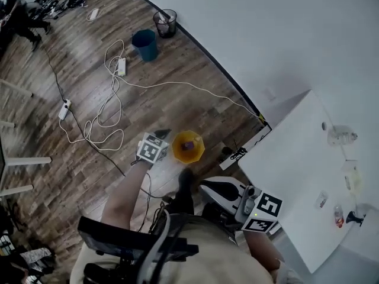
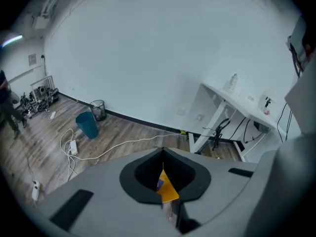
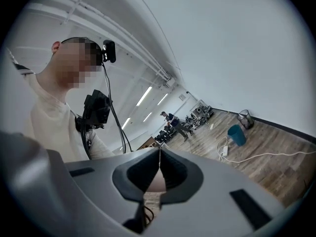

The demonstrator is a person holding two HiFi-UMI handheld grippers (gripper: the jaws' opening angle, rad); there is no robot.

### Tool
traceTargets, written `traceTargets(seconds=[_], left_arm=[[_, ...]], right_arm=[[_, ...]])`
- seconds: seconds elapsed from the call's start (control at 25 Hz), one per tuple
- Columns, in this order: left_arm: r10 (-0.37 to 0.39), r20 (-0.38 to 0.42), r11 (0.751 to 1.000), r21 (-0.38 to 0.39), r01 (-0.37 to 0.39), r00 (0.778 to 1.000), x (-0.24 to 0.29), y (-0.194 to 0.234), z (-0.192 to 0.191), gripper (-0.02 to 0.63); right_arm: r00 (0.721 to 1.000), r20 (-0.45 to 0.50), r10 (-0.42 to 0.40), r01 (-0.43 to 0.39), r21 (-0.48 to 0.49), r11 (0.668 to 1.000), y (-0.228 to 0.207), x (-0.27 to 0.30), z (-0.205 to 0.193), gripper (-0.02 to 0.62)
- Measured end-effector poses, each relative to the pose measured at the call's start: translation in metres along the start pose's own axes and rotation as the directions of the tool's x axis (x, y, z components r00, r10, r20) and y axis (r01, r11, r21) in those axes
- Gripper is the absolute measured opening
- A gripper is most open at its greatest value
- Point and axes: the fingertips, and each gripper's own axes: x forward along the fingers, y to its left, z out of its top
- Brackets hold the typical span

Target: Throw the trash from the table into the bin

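The head view looks down on a wooden floor [image 1: 71,158] strewn with a white cable [image 1: 112,87]. The left hand-held gripper [image 1: 175,148] is out over the floor with an orange wrapper [image 1: 188,147] at its tip. The right hand-held gripper [image 1: 208,188] is close to the person's body, beside the corner of the white tabletop [image 1: 296,176]. Only this view shows both grippers at once, and a clear bottle [image 1: 342,136] lying on the tabletop. A blue bin [image 1: 145,45] and a black mesh bin [image 1: 166,23] stand well apart from the wrapper, near the wall. The left gripper view settles the grip: its jaws are pressed together on the orange wrapper [image 2: 168,187], which bears a purple patch. The blue bin [image 2: 87,125] is far ahead on the floor and the tabletop [image 2: 232,100] is off to the right. The right gripper view faces back at the person in a pale shirt [image 3: 49,127], whom the other views show only in part. Its jaws are closed. A pale tan patch shows in the slot between them, and I cannot tell what it is. A second person [image 3: 173,122] stands far down the room.
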Motion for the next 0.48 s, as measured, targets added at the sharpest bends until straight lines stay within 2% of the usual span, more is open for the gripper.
traceTargets(seconds=[0.2, 0.36, 0.48], left_arm=[[-0.01, 0.125, 1.0, -0.015, 0.012, 0.992, -0.021, -0.007, 0.046, 0.014], [-0.121, 0.211, 0.992, -0.022, 0.128, 0.97, -0.043, -0.042, 0.076, 0.014], [-0.173, 0.249, 0.984, 0.0, 0.178, 0.953, -0.057, -0.065, 0.095, 0.014]], right_arm=[[1.0, 0.026, -0.01, 0.012, -0.071, 0.997, 0.017, -0.003, 0.016, 0.017], [0.996, 0.064, -0.054, 0.06, -0.083, 0.995, 0.028, -0.012, 0.02, 0.017], [0.991, 0.101, -0.083, 0.092, -0.091, 0.992, 0.033, -0.021, 0.022, 0.017]])
